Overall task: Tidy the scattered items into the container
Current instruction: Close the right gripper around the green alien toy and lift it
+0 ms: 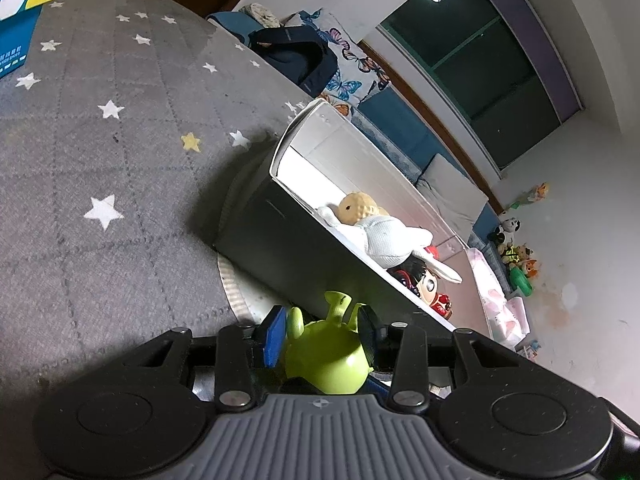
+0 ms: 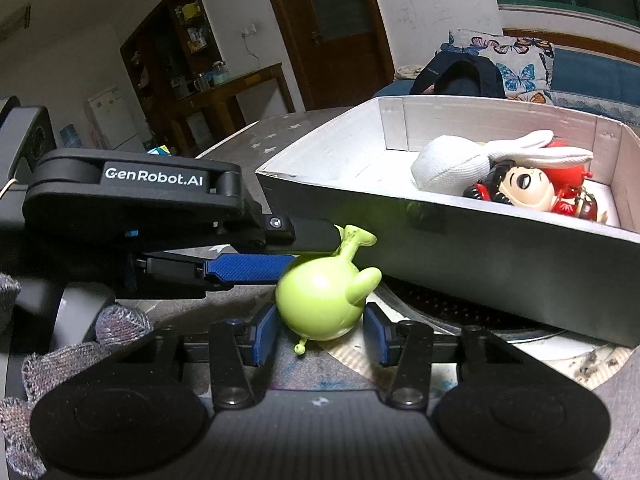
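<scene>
A lime-green alien toy (image 1: pixel 326 354) sits between my left gripper's (image 1: pixel 322 330) blue-padded fingers, which are shut on it. In the right wrist view the same green toy (image 2: pixel 324 296) is held by the left gripper (image 2: pixel 304 254) coming in from the left. My right gripper (image 2: pixel 322 330) is open, its pads either side of the toy and not touching it. The white-lined box (image 1: pixel 320 160) stands just ahead; it also shows in the right wrist view (image 2: pixel 360 184). It holds a white plush (image 1: pixel 384 236) and a red-and-black doll (image 2: pixel 532 192).
A grey star-patterned cloth (image 1: pixel 100 140) covers the surface. A blue tissue box (image 1: pixel 20 12) sits at its far corner. A round mat (image 2: pixel 480 336) lies under the box. A dark backpack (image 1: pixel 296 56) and butterfly pillow (image 2: pixel 516 64) lie beyond.
</scene>
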`<state>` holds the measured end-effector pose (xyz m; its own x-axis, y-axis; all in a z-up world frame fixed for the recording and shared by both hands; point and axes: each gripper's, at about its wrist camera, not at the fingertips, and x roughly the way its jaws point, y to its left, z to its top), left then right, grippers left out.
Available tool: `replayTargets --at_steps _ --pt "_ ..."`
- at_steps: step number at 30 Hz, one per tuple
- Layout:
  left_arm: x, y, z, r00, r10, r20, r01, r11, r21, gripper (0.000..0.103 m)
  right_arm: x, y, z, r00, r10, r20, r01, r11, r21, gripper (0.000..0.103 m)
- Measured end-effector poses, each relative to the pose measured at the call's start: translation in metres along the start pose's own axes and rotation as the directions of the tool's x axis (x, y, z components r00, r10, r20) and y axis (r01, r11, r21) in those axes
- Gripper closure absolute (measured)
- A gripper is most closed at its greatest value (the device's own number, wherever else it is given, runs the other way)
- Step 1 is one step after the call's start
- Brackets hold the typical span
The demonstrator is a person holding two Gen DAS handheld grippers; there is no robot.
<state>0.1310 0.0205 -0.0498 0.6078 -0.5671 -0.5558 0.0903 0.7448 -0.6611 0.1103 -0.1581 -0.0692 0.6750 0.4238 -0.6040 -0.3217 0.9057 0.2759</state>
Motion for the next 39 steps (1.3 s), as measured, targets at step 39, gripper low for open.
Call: replayTargets --at_steps 39 --pt "-0.007 0.005 -0.013 0.998 -0.040 -0.048 0.039 0.999 -0.030 0.061 -0.026 -0.005 -0.016 0.999 0.043 -0.006 -0.043 0.999 0.018 0.054"
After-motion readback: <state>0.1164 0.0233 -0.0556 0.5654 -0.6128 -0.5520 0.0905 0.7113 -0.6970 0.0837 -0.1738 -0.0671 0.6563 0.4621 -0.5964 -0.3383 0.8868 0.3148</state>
